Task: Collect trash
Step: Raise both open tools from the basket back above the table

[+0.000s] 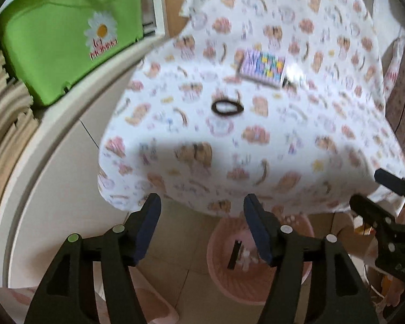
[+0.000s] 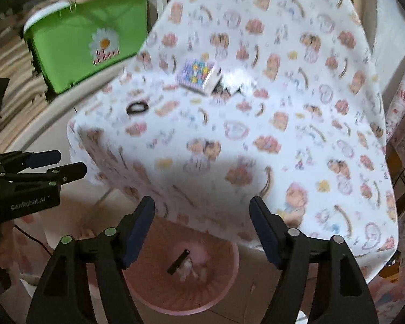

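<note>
A pink trash basket [image 1: 229, 291] [image 2: 154, 291] stands on the floor under the near edge of a table draped in a cartoon-print cloth [image 1: 297, 145] [image 2: 270, 124]. Inside it lie a black strip [image 1: 235, 253] [image 2: 178, 261] and some pale scraps. On the cloth are a black hair tie [image 1: 227, 107] [image 2: 137, 107], a small colourful box [image 1: 262, 67] [image 2: 197, 74] and a clear wrapper [image 1: 291, 77] [image 2: 235, 81]. My left gripper [image 1: 202, 202] [image 2: 70, 164] hangs open and empty above the basket. My right gripper [image 2: 202, 205] [image 1: 375, 189] is beside it, also open and empty.
A green plastic tub [image 1: 67, 43] [image 2: 86, 40] with a daisy print sits on a white shelf at the upper left, next to stacked foam mats [image 1: 8, 102]. Patterned fabric and cables [image 2: 402, 140] crowd the right side. Tiled floor surrounds the basket.
</note>
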A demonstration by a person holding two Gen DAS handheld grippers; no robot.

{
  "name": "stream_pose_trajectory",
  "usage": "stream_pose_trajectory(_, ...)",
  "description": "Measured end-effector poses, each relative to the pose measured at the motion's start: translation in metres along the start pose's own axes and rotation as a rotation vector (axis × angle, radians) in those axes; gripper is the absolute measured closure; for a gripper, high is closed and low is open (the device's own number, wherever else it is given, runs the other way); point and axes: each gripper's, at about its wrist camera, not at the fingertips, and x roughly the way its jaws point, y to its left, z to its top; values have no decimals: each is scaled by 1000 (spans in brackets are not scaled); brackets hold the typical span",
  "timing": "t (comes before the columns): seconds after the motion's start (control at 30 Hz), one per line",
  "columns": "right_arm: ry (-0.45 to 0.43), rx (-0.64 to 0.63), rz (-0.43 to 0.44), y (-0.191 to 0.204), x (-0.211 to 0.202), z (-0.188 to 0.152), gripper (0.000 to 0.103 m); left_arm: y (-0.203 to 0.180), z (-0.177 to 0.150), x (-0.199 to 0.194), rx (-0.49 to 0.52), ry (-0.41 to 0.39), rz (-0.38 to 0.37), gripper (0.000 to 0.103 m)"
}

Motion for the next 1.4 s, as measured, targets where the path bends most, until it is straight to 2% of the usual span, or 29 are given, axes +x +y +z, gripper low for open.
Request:
stream_pose_trajectory(0.2,-76,34,-9,-6,-17,16,26,4,14,-13,-30,-60,6,33)
stream_pose_trajectory(0.37,-141,8,-53,-9,-33,25,23,0,18,-14,-33,-87,17,32)
stream_pose_trajectory(0.53,-161,18,-60,-13,-35,30,22,-11,23,-15,-12,-103,15,31)
stream_pose_trajectory(0.7,-182,19,-78,-15,-37,34,21,-13,31,-18,-27,-128,19,21)
stream_pose_trajectory(0.8,-200,17,-88,-15,-39,38,19,-12,36,-17,-44,-130,18,19)
stream_pose_trajectory(0.93,-206,21,-84,-17,-39,43,19,-8,44,-17,-67,-138,25,19)
stream_pose_trajectory(1.07,-194,34,-75,-22,-35,47,19,9,55,-22,-138,-173,29,12)
stream_pose_trajectory(1.2,-175,75,-63,-32,-28,51,19,21,60,-15,-179,-160,40,12)
stream_pose_trajectory(1.27,-172,86,-81,-37,-25,52,19,24,61,-6,-179,-143,58,12)
stream_pose_trajectory(1.4,-168,81,-120,-43,-19,54,19,14,62,12,-128,-117,42,12)
